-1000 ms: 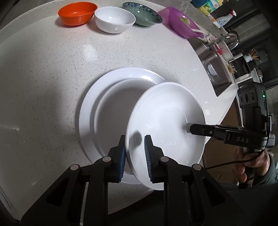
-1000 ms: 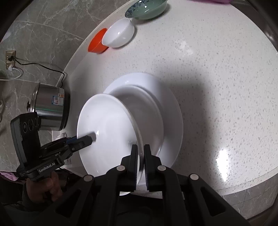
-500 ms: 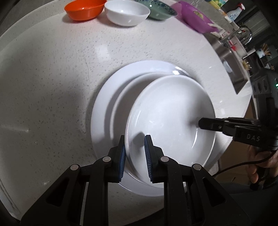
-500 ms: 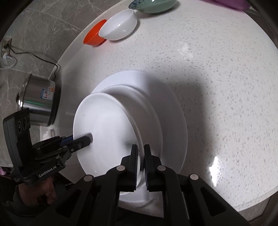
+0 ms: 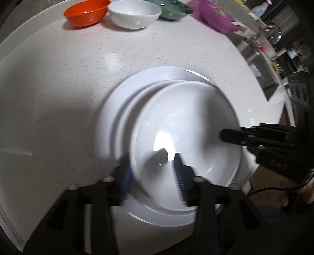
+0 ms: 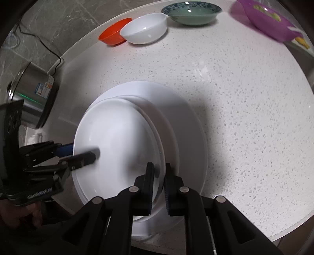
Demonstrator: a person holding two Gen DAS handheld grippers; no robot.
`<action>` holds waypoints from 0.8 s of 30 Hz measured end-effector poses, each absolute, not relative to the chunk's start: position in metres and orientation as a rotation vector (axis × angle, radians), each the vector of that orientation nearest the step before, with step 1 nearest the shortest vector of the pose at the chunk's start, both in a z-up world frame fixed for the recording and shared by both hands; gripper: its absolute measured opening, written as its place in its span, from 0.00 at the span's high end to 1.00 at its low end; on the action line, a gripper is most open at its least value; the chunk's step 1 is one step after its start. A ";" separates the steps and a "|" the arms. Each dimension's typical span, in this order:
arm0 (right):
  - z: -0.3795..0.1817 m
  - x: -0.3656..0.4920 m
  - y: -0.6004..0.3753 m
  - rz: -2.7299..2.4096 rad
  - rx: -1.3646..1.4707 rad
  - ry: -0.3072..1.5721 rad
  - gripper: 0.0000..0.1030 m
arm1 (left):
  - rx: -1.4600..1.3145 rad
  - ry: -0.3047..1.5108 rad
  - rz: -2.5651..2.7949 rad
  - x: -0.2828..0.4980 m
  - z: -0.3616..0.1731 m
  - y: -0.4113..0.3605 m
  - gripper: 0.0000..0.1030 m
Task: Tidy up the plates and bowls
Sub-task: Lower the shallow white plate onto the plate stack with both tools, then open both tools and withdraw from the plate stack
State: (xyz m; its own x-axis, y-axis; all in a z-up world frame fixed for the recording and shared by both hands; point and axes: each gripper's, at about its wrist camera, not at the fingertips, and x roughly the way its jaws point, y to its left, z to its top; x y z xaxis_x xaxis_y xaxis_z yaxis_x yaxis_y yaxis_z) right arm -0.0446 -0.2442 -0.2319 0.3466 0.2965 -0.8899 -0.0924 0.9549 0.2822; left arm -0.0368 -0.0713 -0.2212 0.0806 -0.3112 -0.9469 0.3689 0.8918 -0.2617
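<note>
A white plate (image 5: 188,125) lies on top of a stack of larger white plates (image 5: 109,121) on the speckled counter. My left gripper (image 5: 152,166) straddles its near rim with the jaws spread and blurred, the rim between them. My right gripper (image 6: 158,169) straddles the opposite rim (image 6: 160,153), jaws slightly apart around it. The top plate (image 6: 117,137) and the stack (image 6: 188,125) also show in the right wrist view. Each gripper shows in the other's view, the right (image 5: 231,135) and the left (image 6: 86,155).
At the far side stand an orange bowl (image 5: 84,12), a white bowl (image 5: 133,14), a green bowl (image 5: 172,11) and a purple bowl (image 5: 217,16). A steel sink (image 5: 261,64) lies to the right. A steel cooker (image 6: 33,94) stands at the left counter edge.
The top plate has come down and moved onto the middle of the stack. My left jaws have spread apart from its rim. My right jaws have opened slightly.
</note>
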 end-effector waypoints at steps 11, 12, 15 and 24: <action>-0.233 -0.046 -0.227 0.232 0.091 1.157 0.84 | 0.023 1.364 -0.569 -0.041 -0.213 -0.079 0.24; -0.233 -0.046 -0.226 0.232 0.088 1.156 0.83 | 0.019 1.356 -0.574 -0.042 -0.212 -0.078 0.22; -0.233 -0.047 -0.220 0.224 0.066 1.146 0.78 | 0.003 1.344 -0.582 -0.043 -0.208 -0.074 0.22; -0.230 -0.047 -0.213 0.226 0.047 1.109 0.53 | -0.076 1.271 -0.599 -0.033 -0.185 -0.051 0.14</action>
State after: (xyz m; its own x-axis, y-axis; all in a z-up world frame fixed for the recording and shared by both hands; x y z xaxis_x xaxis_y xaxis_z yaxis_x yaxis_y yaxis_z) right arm -0.0468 -0.2131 -0.2300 0.4254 0.2044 -0.8816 -0.1577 0.9760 0.1502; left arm -0.0334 -0.0511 -0.1846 0.1649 -0.4611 -0.8719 0.3791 0.8457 -0.3756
